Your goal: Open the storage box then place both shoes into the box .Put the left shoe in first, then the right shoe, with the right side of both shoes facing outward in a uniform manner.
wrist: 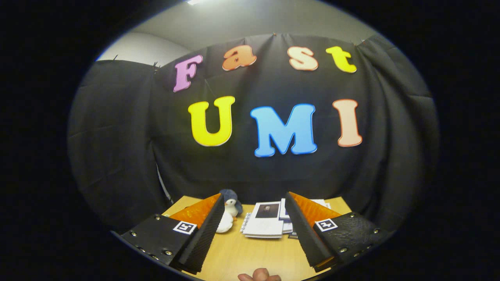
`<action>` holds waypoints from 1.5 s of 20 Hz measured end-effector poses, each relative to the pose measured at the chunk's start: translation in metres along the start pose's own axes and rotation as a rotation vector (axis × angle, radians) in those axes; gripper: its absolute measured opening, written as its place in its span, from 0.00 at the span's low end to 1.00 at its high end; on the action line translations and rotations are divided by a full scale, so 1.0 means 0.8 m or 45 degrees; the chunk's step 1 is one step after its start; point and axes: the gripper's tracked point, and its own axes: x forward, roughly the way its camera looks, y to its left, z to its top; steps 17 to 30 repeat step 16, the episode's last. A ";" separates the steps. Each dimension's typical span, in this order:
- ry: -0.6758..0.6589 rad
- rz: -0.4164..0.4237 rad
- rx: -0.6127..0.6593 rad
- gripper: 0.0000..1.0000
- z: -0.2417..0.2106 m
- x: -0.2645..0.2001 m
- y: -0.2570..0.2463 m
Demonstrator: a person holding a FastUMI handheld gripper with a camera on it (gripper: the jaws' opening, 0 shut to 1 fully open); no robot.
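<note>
Gripper view: gripper (pixel 254 230) wide, empty over the table (pixel 250 253); booklets (pixel 265 222) at twelve o'clock, plush penguin (pixel 230 212) at eleven. Sweeping low could knock them.

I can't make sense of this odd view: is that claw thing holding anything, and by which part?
Nothing is held. The gripper is open, with bare table between its fingers. The penguin toy and booklets lie beyond them, untouched.

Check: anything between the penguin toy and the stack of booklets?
Gripper view: only bare wooden table between the penguin toy and booklets. The claw is open, holding nothing.
</note>
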 end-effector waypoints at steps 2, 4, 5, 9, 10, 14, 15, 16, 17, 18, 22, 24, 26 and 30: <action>-0.123 -0.034 -0.068 0.96 0.016 -0.019 -0.007; -0.205 -0.049 -0.100 0.96 0.029 -0.034 -0.007; -0.223 -0.063 -0.101 0.96 0.030 -0.039 -0.010; -0.225 -0.067 -0.048 0.96 0.032 -0.045 -0.022; -0.224 -0.063 -0.047 0.96 0.031 -0.044 -0.025; -0.211 -0.050 -0.064 0.96 0.025 -0.042 -0.026; -0.207 -0.051 -0.066 0.96 0.024 -0.042 -0.027; -0.205 -0.043 -0.065 0.96 0.023 -0.039 -0.026; -0.205 -0.043 -0.065 0.96 0.023 -0.039 -0.026; -0.205 -0.043 -0.065 0.96 0.023 -0.039 -0.026; -0.205 -0.043 -0.065 0.96 0.023 -0.039 -0.026; -0.205 -0.043 -0.065 0.96 0.023 -0.039 -0.026; -0.205 -0.043 -0.065 0.96 0.023 -0.039 -0.026; -0.205 -0.043 -0.065 0.96 0.023 -0.039 -0.026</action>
